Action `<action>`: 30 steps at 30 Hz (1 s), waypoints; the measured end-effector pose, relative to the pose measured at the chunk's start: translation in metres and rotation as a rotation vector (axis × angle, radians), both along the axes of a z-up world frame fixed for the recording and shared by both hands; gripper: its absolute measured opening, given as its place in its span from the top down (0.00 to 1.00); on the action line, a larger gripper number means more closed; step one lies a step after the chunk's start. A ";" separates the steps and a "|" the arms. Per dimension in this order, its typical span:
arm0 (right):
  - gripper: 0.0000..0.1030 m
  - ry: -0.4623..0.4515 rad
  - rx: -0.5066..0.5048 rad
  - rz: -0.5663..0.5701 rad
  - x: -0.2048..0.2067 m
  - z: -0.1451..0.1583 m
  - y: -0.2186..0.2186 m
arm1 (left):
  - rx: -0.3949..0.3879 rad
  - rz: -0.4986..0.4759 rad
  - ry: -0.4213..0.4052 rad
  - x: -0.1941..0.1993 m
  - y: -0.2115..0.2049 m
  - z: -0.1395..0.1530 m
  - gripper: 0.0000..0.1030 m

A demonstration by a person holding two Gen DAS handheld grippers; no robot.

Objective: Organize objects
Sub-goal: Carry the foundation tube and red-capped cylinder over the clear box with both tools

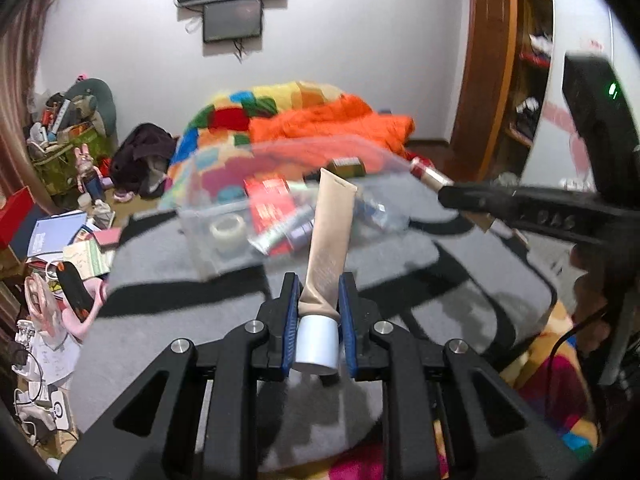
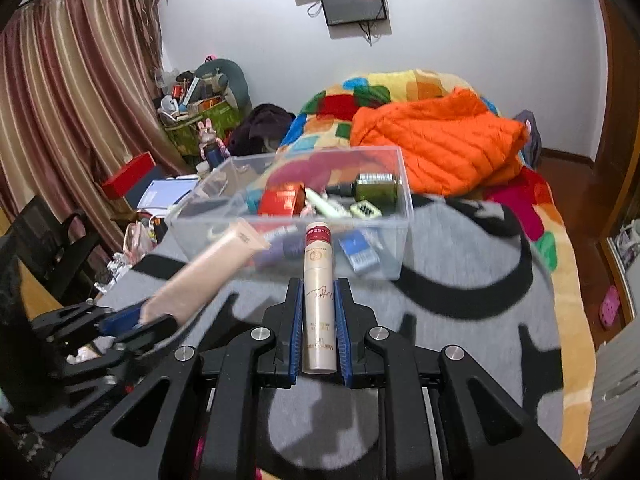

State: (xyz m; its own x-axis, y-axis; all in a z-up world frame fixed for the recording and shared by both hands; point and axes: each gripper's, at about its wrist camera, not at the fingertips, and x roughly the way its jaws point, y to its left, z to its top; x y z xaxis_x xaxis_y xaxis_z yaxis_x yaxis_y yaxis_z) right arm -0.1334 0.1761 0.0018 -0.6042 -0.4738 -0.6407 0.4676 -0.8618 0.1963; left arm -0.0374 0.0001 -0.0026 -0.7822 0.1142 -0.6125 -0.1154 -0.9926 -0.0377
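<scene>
- Left gripper (image 1: 319, 312), low centre of the left wrist view, is clamped on a beige tube (image 1: 328, 240) right at the neck, where the soft body meets the white cap (image 1: 316, 344); the long body sticks up and away, unsupported, so a jolt could swing it or let the neck slide out between the blue pads (image 1: 290, 320)
- Squeezing a soft tube that close to its cap could push paste toward the cap; should the cap be loose, it may leak
- Right gripper (image 2: 318, 320), low centre of the right wrist view, is closed narrow on a slim cream bottle (image 2: 317, 300) with a red top, held along its length; the smooth round wall could let it creep forward and drop short of the bin, onto the grey blanket (image 2: 460, 280)
- Both loads point at the clear bin (image 2: 304, 208) in mid-frame, and in the right wrist view the tube's tip sits just left of the bottle; going in together risks tube and bottle, or the two grippers, knocking
- Walls of the bin are clear and hard to judge, so a low approach could hit the near wall and shove the bin along the bed
- Bin already holds a red box (image 2: 280, 200), a green bottle (image 2: 376, 190), a blue pack (image 2: 358, 252) and other small items; a long tube dropped on that heap may lean on the rim and tip out, so it should go in flat
- Left wrist view is blurred, so I cannot tell how close the tube's tip is to the bin
</scene>
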 end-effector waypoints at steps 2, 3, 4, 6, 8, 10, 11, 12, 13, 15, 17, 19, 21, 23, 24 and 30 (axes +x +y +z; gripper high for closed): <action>0.87 0.012 0.001 -0.005 -0.005 0.004 -0.003 | 0.005 0.020 0.029 -0.003 -0.007 0.010 0.81; 0.87 0.020 -0.002 -0.008 -0.010 0.007 -0.005 | 0.006 0.029 0.037 -0.005 -0.010 0.014 0.81; 0.87 0.025 -0.004 -0.009 -0.011 0.010 -0.007 | 0.010 0.036 0.043 -0.008 -0.013 0.018 0.81; 0.87 0.032 -0.010 -0.013 -0.019 0.015 -0.009 | 0.021 0.059 0.052 -0.018 -0.021 0.024 0.81; 0.87 0.037 -0.015 -0.015 -0.028 0.019 -0.013 | 0.036 0.084 0.055 -0.030 -0.029 0.028 0.81; 0.87 0.042 -0.010 -0.018 -0.037 0.022 -0.017 | 0.045 0.107 0.048 -0.044 -0.037 0.029 0.81; 0.87 0.043 -0.009 -0.018 -0.042 0.023 -0.019 | 0.048 0.118 0.043 -0.055 -0.042 0.029 0.81; 0.87 0.038 -0.010 -0.017 -0.048 0.024 -0.022 | 0.052 0.122 0.039 -0.061 -0.045 0.029 0.81; 0.87 0.034 -0.012 -0.014 -0.053 0.024 -0.024 | 0.064 0.124 0.025 -0.071 -0.048 0.028 0.81; 0.87 0.017 -0.013 -0.011 -0.064 0.021 -0.029 | 0.091 0.117 -0.003 -0.086 -0.054 0.025 0.81; 0.87 -0.010 -0.017 -0.004 -0.075 0.017 -0.035 | 0.104 0.113 -0.028 -0.100 -0.058 0.021 0.81; 0.87 -0.028 -0.004 -0.001 -0.085 0.010 -0.042 | 0.104 0.106 -0.052 -0.112 -0.059 0.016 0.81; 0.87 -0.039 0.024 -0.002 -0.094 0.003 -0.049 | 0.102 0.096 -0.075 -0.124 -0.058 0.011 0.81; 0.87 -0.059 0.041 0.005 -0.102 -0.006 -0.055 | 0.105 0.085 -0.093 -0.133 -0.056 0.007 0.81; 0.87 -0.069 0.048 0.008 -0.106 -0.010 -0.058 | 0.102 0.084 -0.097 -0.136 -0.055 0.006 0.81; 0.87 -0.091 0.095 0.016 -0.122 -0.028 -0.070 | 0.079 0.070 -0.124 -0.153 -0.047 -0.002 0.81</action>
State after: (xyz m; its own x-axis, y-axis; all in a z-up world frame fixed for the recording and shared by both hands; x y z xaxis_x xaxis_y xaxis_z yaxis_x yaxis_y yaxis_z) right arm -0.2553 0.1065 -0.0260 -0.5348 -0.4172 -0.7348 0.4653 -0.8713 0.1561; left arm -0.1906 -0.0466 -0.0043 -0.7087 0.1140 -0.6962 -0.0360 -0.9914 -0.1257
